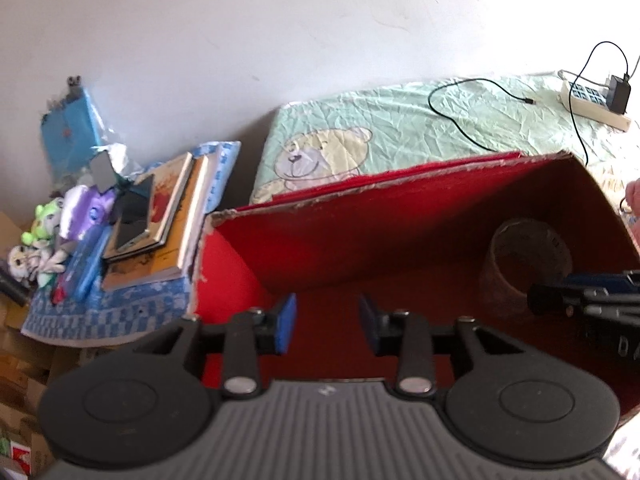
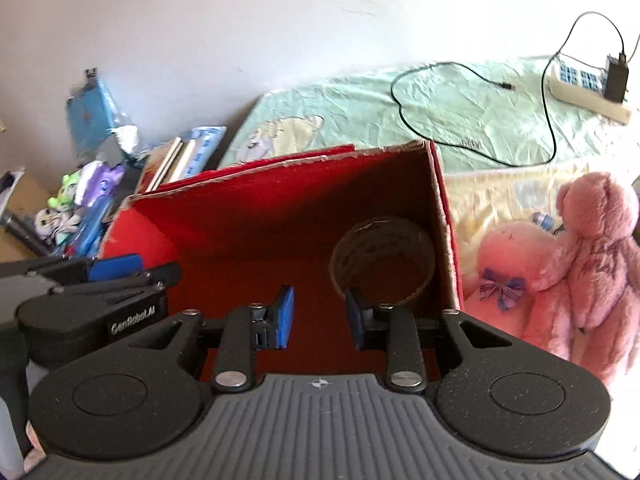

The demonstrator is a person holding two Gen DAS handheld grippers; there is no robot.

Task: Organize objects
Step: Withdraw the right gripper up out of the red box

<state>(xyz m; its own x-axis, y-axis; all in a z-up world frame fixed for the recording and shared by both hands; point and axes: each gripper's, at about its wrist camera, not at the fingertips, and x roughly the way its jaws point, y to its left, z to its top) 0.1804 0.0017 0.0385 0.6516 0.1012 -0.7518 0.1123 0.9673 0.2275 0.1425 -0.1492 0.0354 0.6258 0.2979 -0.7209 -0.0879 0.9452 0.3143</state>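
A red cardboard box (image 1: pixel 320 236) (image 2: pixel 248 220) stands open on the bed, with a brown tape roll (image 1: pixel 528 260) (image 2: pixel 384 260) lying in its right corner. My left gripper (image 1: pixel 327 322) hangs open over the box's left half, nothing between its blue pads. My right gripper (image 2: pixel 319 317) is open too, just in front of the tape roll. Two pink plush toys (image 2: pixel 560 264) lie on the bed to the right of the box. The left gripper (image 2: pixel 120 268) also shows at the left of the right wrist view.
Stacked books (image 1: pixel 168 220) with a phone (image 1: pixel 134 216) on top, small toys (image 1: pixel 48 232) and a blue packet (image 1: pixel 68 128) crowd a blue checked cloth left of the box. A power strip (image 1: pixel 592 104) with charger and black cable (image 1: pixel 452 116) lies on the green bedsheet behind.
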